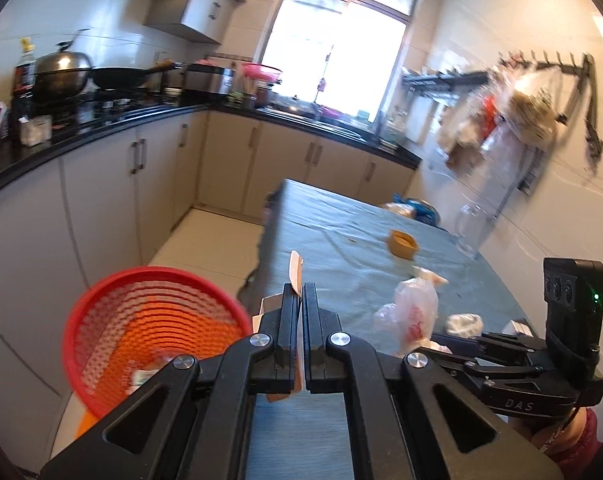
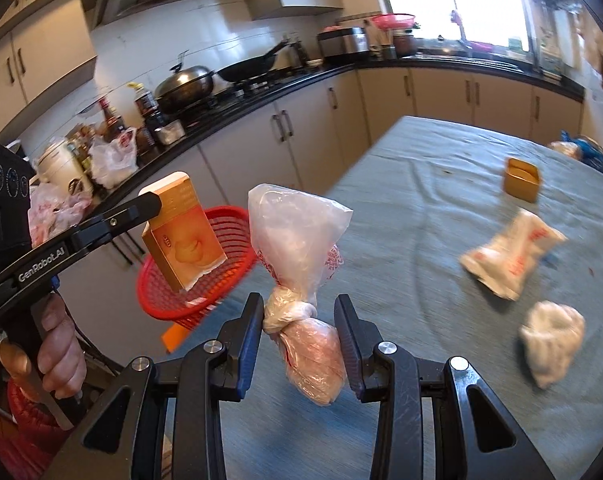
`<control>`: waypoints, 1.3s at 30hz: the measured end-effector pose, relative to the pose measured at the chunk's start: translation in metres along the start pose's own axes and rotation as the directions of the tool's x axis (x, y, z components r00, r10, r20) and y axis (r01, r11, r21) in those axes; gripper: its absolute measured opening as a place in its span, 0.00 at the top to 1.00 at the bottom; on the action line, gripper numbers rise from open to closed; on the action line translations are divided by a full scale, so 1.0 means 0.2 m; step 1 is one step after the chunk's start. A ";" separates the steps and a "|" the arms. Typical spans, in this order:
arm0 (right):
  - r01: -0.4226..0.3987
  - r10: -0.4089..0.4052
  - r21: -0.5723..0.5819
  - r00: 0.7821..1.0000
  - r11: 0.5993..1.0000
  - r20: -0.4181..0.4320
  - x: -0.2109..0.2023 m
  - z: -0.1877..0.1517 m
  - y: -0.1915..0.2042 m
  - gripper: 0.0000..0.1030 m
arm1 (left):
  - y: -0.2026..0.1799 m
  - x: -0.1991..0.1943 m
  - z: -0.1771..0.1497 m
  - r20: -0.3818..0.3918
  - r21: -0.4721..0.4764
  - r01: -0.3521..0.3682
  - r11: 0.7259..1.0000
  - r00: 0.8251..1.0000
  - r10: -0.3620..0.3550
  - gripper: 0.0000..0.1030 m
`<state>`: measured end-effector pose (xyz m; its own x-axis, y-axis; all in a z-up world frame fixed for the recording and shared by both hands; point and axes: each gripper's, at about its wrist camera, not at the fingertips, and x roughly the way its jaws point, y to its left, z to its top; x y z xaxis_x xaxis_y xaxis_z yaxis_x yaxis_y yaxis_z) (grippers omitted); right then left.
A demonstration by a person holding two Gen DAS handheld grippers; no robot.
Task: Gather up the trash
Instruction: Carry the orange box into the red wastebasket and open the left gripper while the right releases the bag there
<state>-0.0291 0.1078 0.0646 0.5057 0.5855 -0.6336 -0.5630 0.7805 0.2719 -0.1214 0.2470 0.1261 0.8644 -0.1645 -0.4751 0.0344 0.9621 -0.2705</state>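
Note:
My left gripper (image 1: 300,288) is shut on a flat orange carton (image 1: 294,268), seen edge-on in the left wrist view. In the right wrist view the carton (image 2: 185,236) hangs above a red mesh basket (image 2: 229,220) beside the table's left edge. My right gripper (image 2: 297,304) is shut on a knotted clear plastic bag (image 2: 293,232) with red print, held upright above the teal tablecloth (image 2: 421,160). The bag's pinkish lower bulge sits between the pads. The basket (image 1: 173,320) lies left of and below the left fingers, with some scraps inside.
On the cloth lie a white-and-red wrapper (image 2: 509,256), a crumpled white tissue (image 2: 553,340) and a small orange tub (image 2: 521,180). A blue bag (image 2: 585,152) and a glass jar (image 1: 471,228) stand at the far end. A hand (image 2: 57,344) grips the left tool. Kitchen counters line the left and back.

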 end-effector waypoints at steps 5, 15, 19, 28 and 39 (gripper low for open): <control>-0.047 0.046 -0.029 0.999 0.998 -0.024 0.12 0.06 0.14 0.61 | 0.21 -0.05 0.00 0.017 -0.055 -0.062 0.997 0.998 0.063 0.98; -0.123 0.118 -0.048 0.988 0.991 -0.101 0.39 0.14 0.35 0.61 | 0.50 0.02 -0.09 -0.033 -0.136 -0.130 0.982 0.991 0.127 0.98; -0.124 0.118 -0.044 0.986 0.991 -0.119 0.49 0.17 0.39 0.61 | 0.54 0.07 -0.13 -0.054 -0.140 -0.154 0.978 0.988 0.148 0.98; -0.134 0.129 -0.017 0.978 0.991 -0.165 0.64 0.18 0.39 0.61 | 0.64 0.14 -0.19 -0.096 -0.147 -0.190 0.971 0.979 0.177 0.98; -0.122 0.119 -0.003 0.973 0.993 -0.198 0.73 0.19 0.41 0.59 | 0.67 0.18 -0.20 -0.117 -0.150 -0.193 0.970 0.977 0.176 0.98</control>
<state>0.0234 0.2665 0.0213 0.2955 0.6188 -0.7279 -0.6220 0.7029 0.3451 -0.1049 0.3615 0.0391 0.7921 -0.0170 -0.6101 -0.2085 0.9319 -0.2967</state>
